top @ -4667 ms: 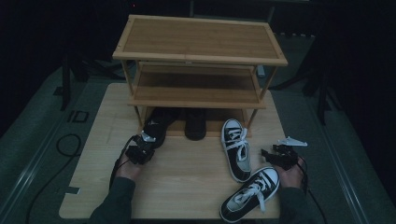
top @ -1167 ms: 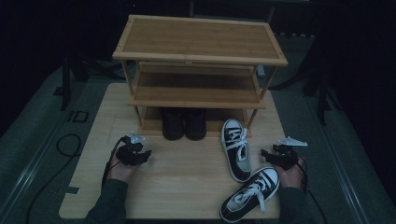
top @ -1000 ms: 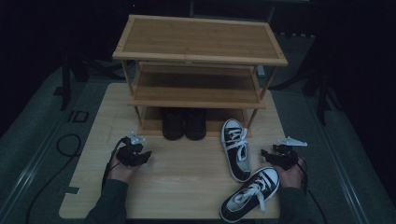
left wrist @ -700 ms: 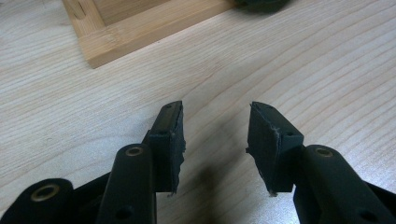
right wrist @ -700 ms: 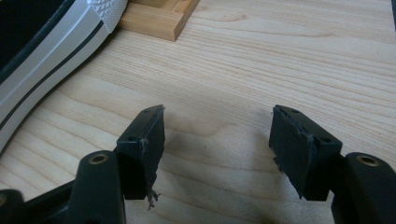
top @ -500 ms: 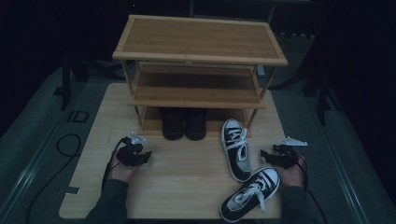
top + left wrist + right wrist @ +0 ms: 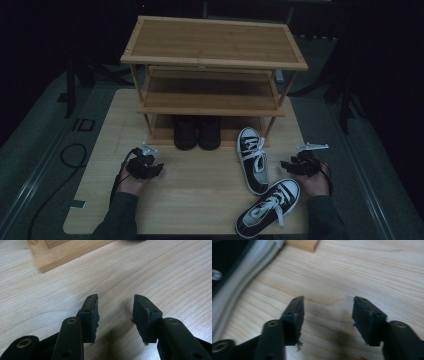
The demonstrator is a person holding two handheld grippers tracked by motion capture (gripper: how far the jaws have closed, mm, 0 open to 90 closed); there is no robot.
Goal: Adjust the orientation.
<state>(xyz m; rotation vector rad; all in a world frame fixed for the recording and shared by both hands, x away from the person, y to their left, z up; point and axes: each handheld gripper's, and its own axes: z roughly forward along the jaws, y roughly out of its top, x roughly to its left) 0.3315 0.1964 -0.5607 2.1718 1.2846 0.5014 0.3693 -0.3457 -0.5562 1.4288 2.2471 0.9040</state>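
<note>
A pale wooden board [image 7: 200,195] carries a three-tier wooden shoe rack [image 7: 212,47] at its far side. Two dark shoes [image 7: 196,132] stand side by side on the rack's lowest tier. A black-and-white sneaker [image 7: 252,160] lies on the board just in front of the rack's right leg, toe toward the person; a second black-and-white sneaker [image 7: 270,206] lies diagonally at the board's near right edge, its toe close to the first one's. The right gripper [image 7: 289,165] rests low over the board just to the right of the two sneakers, touching neither; its jaws stand apart over bare wood with nothing between them, having just been closing a little. The left gripper [image 7: 154,169] sits on the left of the board, in front of the rack and well apart from the sneakers; its jaws stand moderately wide, empty, above bare wood.
</note>
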